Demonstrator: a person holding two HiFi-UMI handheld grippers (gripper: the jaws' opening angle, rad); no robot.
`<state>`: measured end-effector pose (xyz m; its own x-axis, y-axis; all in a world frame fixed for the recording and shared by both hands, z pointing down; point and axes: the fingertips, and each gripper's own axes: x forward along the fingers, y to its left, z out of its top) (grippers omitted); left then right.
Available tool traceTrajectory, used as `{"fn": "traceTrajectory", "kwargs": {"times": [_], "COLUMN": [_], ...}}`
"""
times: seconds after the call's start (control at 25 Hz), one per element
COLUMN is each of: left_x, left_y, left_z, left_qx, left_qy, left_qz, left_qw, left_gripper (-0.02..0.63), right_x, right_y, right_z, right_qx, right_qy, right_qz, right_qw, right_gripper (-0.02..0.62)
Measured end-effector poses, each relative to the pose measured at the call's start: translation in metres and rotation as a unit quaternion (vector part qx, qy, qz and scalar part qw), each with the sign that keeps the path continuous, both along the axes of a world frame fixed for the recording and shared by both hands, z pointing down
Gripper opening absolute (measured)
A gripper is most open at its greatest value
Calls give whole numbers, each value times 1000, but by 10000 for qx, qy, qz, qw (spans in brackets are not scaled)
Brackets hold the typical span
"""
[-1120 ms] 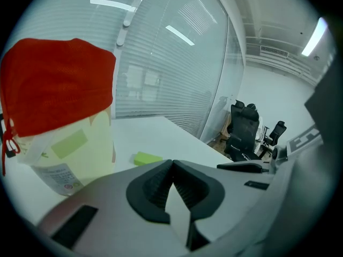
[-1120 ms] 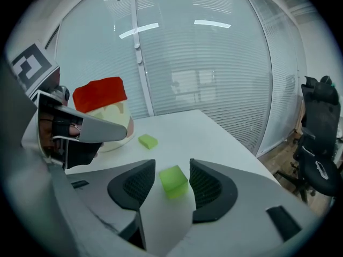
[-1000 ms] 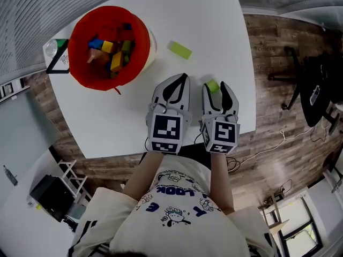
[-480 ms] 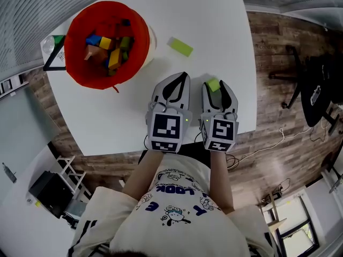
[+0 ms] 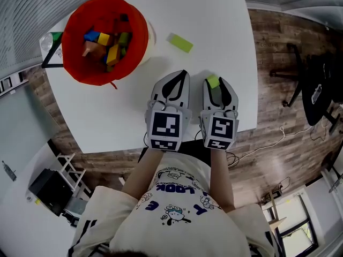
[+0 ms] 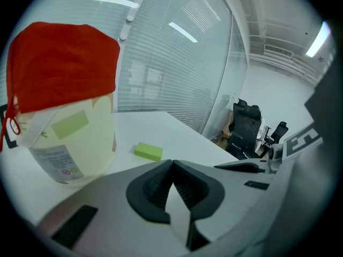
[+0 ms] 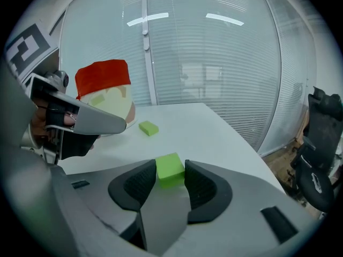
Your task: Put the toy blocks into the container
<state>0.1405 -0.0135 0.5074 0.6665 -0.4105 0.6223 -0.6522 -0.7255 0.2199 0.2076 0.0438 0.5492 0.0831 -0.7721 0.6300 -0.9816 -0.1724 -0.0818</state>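
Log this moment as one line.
left gripper: shut, empty | right gripper: jaws just closing, pads on green block | far block: on table

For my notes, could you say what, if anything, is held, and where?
The right gripper, jaws just closing, grips the green block by two opposite sides; the left gripper holds nothing.

A white short-sleeved T-shirt (image 5: 177,199) printed with dark lettering and small cartoon figures is worn. The left gripper (image 5: 184,75) and right gripper (image 5: 214,85) are cased in smooth pale grey shells, lined with black ribbed pads (image 6: 153,189), and each is topped by a cube (image 5: 165,130) of black-and-white square markers.
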Motion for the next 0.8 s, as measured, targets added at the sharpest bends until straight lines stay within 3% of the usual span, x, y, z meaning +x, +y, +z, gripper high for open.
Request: {"fn": "traceTrajectory", "kwargs": {"times": [0.8], "left_x": [-12], "left_y": [0], "left_z": [-14], "left_qx": [172], "left_qy": [98], "left_qz": [-118], "left_qw": [9997], "left_gripper": [32], "right_x": [-4], "right_y": [-5], "right_z": [-26], "right_qx": [384], "right_qy": [-41], "right_qz": [-2], "right_qw": [9993], "right_gripper": [161]}}
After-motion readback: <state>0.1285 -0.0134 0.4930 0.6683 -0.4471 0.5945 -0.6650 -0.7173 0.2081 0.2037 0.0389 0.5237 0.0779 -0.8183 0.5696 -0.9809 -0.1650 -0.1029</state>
